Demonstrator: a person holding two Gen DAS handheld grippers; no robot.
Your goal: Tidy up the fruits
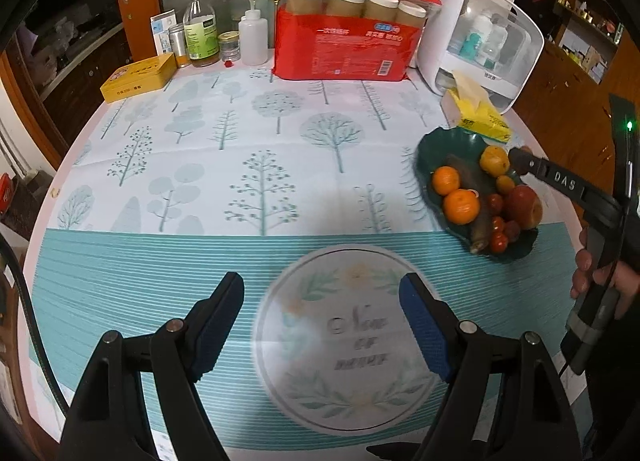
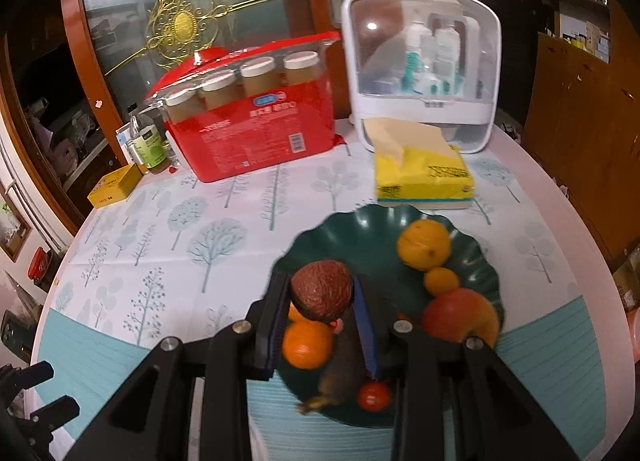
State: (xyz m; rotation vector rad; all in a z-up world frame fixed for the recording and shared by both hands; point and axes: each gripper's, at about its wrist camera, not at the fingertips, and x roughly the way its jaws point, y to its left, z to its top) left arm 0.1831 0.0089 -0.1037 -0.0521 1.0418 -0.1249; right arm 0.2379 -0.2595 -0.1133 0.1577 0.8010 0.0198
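Observation:
A dark green scalloped fruit plate (image 2: 360,225) stands on the table; it also shows in the left wrist view (image 1: 448,141) at the right. It holds oranges (image 2: 308,345), a yellow citrus (image 2: 424,243), a red apple (image 2: 460,315), small red tomatoes (image 2: 374,397) and a brown elongated piece (image 2: 346,357). My right gripper (image 2: 322,297) is shut on a brown wrinkled round fruit (image 2: 322,295) and holds it above the plate. In the left wrist view the right gripper (image 1: 524,161) reaches over the plate's far side. My left gripper (image 1: 322,301) is open and empty above the tablecloth.
A yellow tissue pack (image 2: 422,173) lies just behind the plate. A white storage box (image 2: 424,73), a red package with jars (image 2: 256,121), bottles (image 1: 200,37) and a yellow tin (image 1: 138,75) line the table's back edge.

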